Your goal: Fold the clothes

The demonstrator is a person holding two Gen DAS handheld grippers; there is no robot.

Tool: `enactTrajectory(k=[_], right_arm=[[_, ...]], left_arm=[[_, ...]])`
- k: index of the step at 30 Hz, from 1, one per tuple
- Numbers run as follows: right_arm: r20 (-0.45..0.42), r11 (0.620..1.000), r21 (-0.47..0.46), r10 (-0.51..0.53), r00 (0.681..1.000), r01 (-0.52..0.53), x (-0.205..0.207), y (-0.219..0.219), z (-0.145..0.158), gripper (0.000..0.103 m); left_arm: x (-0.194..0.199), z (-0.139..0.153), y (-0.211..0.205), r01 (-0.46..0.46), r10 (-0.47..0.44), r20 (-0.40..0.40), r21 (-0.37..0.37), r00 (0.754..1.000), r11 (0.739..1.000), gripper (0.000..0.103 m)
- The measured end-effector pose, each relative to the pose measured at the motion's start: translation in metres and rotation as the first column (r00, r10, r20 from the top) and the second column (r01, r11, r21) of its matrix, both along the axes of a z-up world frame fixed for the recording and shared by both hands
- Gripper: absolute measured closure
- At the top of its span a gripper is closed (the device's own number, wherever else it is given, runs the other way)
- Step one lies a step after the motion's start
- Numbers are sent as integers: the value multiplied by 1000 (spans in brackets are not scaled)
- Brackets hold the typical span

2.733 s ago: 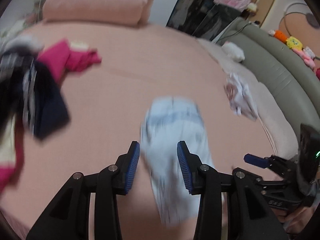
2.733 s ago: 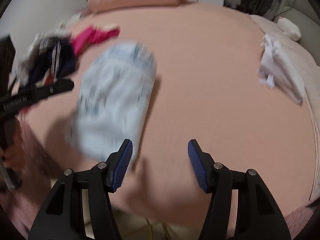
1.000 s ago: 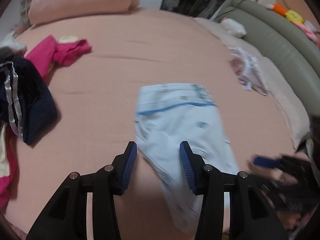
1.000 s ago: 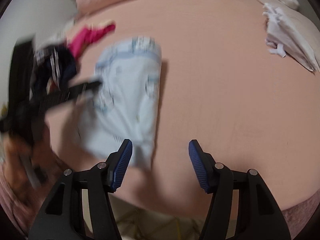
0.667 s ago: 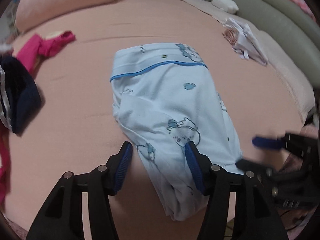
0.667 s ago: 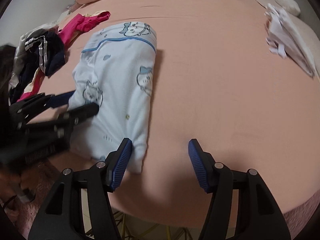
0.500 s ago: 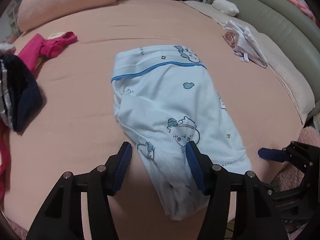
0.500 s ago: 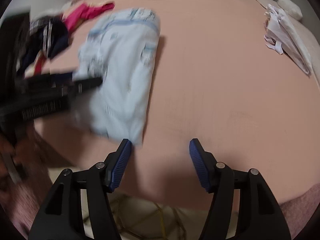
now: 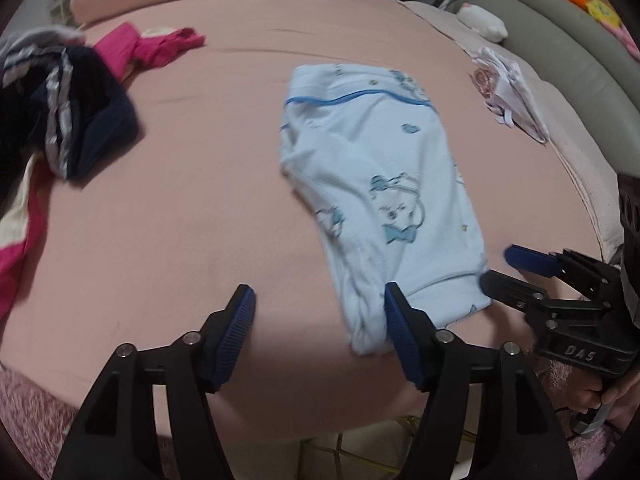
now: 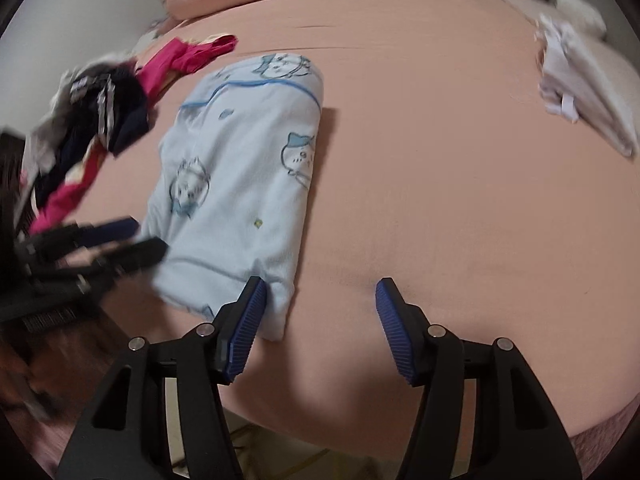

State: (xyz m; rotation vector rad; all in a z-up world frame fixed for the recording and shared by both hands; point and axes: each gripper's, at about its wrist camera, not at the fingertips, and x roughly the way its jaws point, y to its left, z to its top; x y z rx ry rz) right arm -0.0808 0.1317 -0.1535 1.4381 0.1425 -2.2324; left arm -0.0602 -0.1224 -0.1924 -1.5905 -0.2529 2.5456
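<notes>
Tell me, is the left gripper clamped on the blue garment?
No, the left gripper stands open with only pink bedsheet between its pads, and the blue garment lies flat beside it.

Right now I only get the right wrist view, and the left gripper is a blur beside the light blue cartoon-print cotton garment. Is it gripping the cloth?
Observer: No. In the left wrist view the left gripper is open, its jaws having just been opening. Only the near corner of the light blue garment shows between them, and it is not pinched.
Operator: What fills the rest of that gap?
Observer: Bare pink bedsheet, out to the other finger.
Operator: What's beyond the bed's far right edge?
Observer: A grey-green padded sofa with soft toys on it.
</notes>
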Motion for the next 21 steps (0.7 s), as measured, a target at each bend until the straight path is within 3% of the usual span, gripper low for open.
enactTrajectory(k=[2,5,7,10,12,13,15,18,21], right_arm=[[32,999,-31,-25,999,26,0,10,2,43],[67,991,-126,-33,997,42,10,24,6,41],[105,977,-211,-10,994,32,15,22,4,41],[192,948,-315,18,981,44,17,17,2,41],[233,940,-331,-5,972,84,15,9,-3,41],[224,946,-311,-15,974,86,15,5,-3,42],[193,962,-260,-30,981,80,16,-1,-4,45],[62,994,-98,-36,997,42,23,-22,0,55],[-29,1000,24,-9,1000,9,27,-34,0,71]], left_arm=[[0,-1,-9,-14,13,19,65,1000,998,33],[-1,-1,-27,-51,45,29,238,999,970,34],[0,2,-27,-45,44,8,287,999,957,36],[2,8,-16,3,6,-31,295,1000,955,37],[5,10,-5,26,-15,-39,289,999,957,38],[3,6,-3,28,-19,-33,272,999,962,40],[3,-1,9,32,-32,-5,209,999,977,66],[2,-3,18,45,-44,-6,151,999,988,71],[3,1,22,46,-45,-10,136,999,990,76]])
